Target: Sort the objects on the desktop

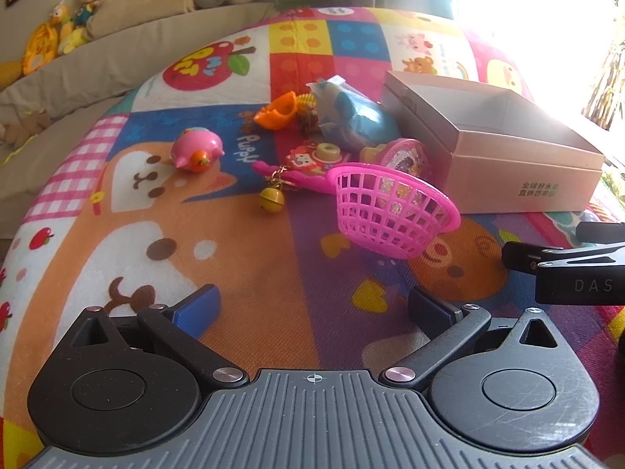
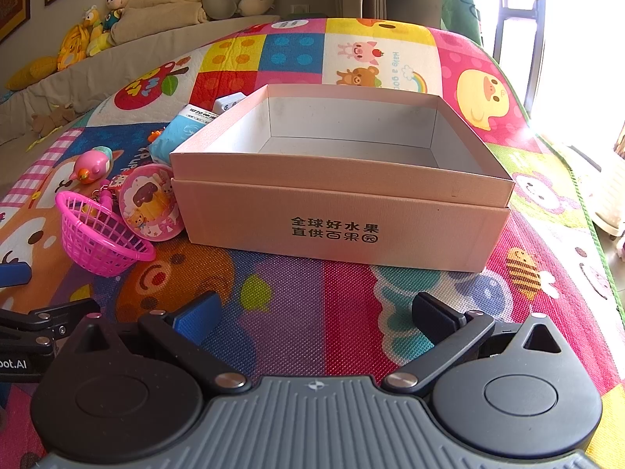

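Left jaws: the left gripper (image 1: 312,308) is held with jaws wide apart and nothing between them, low over the mat (image 1: 242,258).
Right jaws: the right gripper (image 2: 316,312) is likewise spread and empty, aimed at the box (image 2: 343,211) at 12 o'clock.
Toys: a loose cluster is seen at 12 o'clock of the left jaws, just left of the box.
Basket: one pink basket (image 1: 394,211) is tipped on its side, nearest the left jaws, leaning against a round pink case (image 2: 150,205).
Other pieces: one pink bird (image 1: 197,150), one orange cup (image 1: 277,111), one blue pack (image 1: 357,117), one keychain with a bell (image 1: 271,197).
Box: one, open, nothing seen inside.
Progress: judged not yet begun, since no toy lies in the box.
Risk: the tilted basket may roll or slip if pinched on its thin mesh.
Risk: the pieces touch and overlap, so a neighbour may be dragged along.
Risk: the grippers sit near each other and may collide.
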The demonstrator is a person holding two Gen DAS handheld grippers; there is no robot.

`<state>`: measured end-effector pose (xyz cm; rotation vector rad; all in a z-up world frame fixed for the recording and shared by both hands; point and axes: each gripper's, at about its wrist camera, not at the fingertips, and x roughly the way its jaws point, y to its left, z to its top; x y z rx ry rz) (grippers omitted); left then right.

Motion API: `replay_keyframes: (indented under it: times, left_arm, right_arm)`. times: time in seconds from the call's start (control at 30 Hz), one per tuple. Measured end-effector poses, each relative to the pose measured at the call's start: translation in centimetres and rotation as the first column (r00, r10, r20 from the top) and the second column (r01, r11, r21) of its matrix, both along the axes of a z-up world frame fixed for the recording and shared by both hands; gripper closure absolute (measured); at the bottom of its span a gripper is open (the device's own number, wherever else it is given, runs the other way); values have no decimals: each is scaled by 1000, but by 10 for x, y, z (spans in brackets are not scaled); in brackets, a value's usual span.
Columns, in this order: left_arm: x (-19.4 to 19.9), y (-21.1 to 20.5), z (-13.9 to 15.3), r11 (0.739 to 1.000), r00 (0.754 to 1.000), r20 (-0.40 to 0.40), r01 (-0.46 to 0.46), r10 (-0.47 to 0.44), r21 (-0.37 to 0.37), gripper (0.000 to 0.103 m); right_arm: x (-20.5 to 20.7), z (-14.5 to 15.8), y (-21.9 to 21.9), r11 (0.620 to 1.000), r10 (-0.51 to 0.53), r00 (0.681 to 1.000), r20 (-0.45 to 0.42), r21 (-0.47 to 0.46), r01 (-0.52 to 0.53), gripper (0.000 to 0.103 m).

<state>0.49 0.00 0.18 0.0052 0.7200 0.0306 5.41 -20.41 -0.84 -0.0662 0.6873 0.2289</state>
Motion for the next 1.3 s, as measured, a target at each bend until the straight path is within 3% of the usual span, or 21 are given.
replay_keyframes:
  times: [1.3]
  left_arm:
    - [3,2,-2,1000,1000,-6,7,-7,4,0]
  right_arm:
    - [2,1,-2,1000,17,1000,-10,5,-17,0]
